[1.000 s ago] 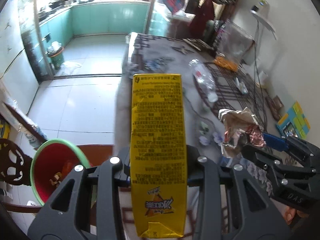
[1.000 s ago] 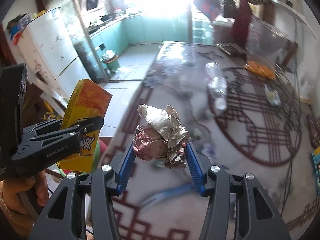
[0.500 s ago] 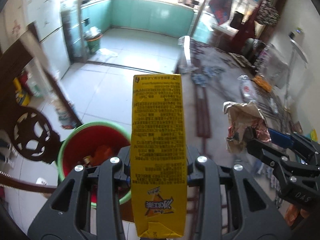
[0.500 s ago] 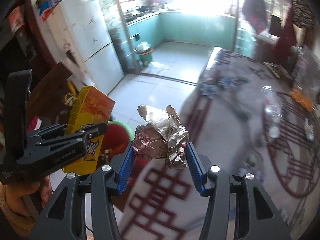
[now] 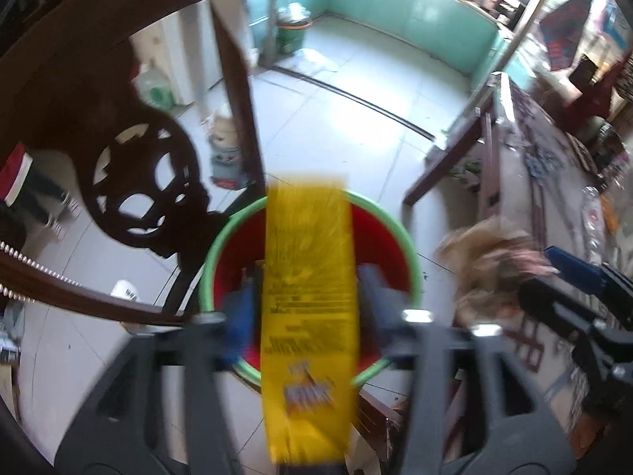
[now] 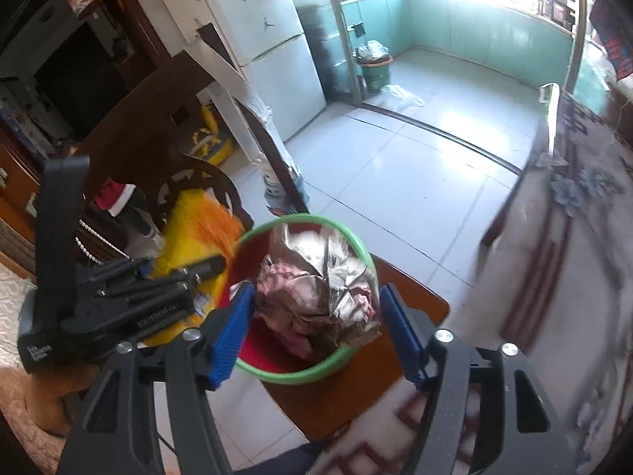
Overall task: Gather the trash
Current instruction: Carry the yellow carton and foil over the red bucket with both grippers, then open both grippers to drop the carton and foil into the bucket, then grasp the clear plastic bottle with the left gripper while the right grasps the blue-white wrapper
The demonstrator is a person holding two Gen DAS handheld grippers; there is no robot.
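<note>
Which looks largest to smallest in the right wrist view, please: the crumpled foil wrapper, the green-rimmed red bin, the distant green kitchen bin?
1. Green-rimmed red bin
2. Crumpled foil wrapper, though it looks enlarged by nearness to the camera
3. Distant green kitchen bin

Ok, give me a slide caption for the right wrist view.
Right gripper opening around crumpled foil wrapper above the green-rimmed red bin.
</note>
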